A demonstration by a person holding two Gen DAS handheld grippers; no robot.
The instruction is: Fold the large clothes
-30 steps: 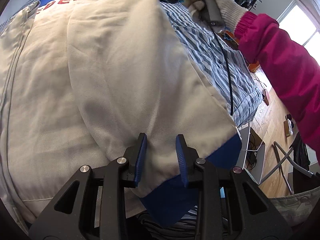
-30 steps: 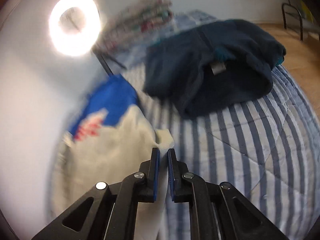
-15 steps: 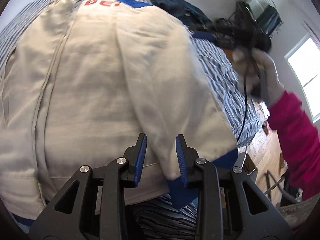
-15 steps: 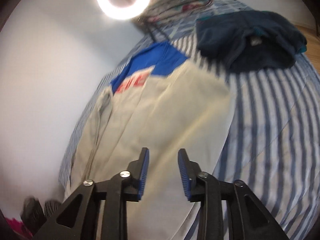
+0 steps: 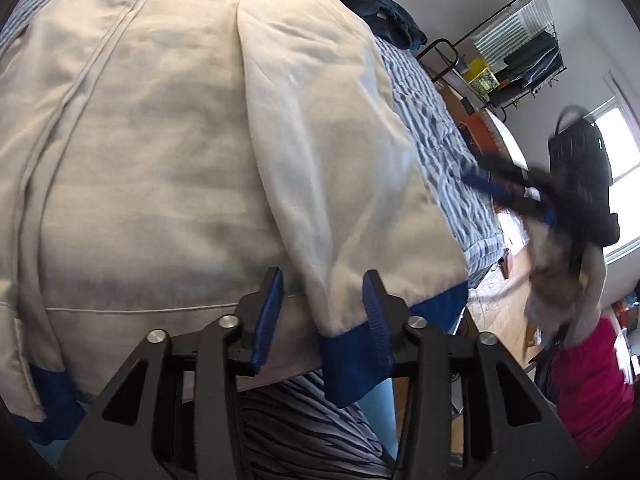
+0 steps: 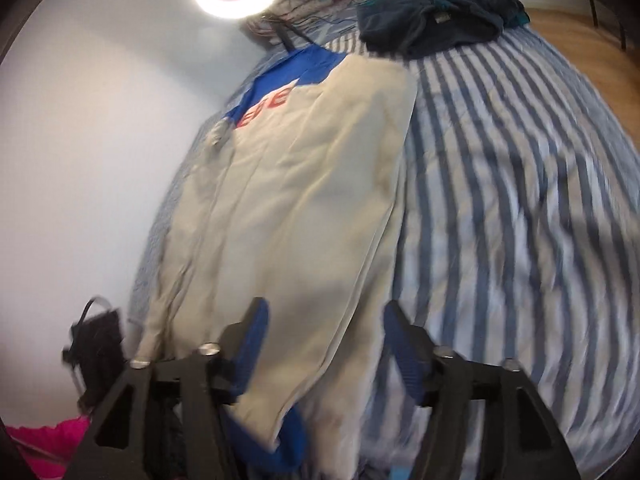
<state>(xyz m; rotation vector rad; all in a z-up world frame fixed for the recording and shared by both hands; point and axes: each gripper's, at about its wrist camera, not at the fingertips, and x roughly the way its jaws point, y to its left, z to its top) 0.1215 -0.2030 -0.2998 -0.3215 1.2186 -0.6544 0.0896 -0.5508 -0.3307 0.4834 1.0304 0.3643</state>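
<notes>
Cream jacket (image 5: 168, 152) with blue cuffs lies flat on the striped bedspread (image 6: 500, 184), one sleeve (image 5: 344, 184) folded across its body. Left gripper (image 5: 320, 308) hovers over the cuff, jaws apart; right gripper (image 6: 324, 344) likewise gapes, motion-blurred. Its red lettering (image 6: 266, 106) is partly cut off.

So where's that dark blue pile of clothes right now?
The dark blue clothes lie at the far end of the striped bed, top right in the right wrist view, beyond the cream jacket.
</notes>
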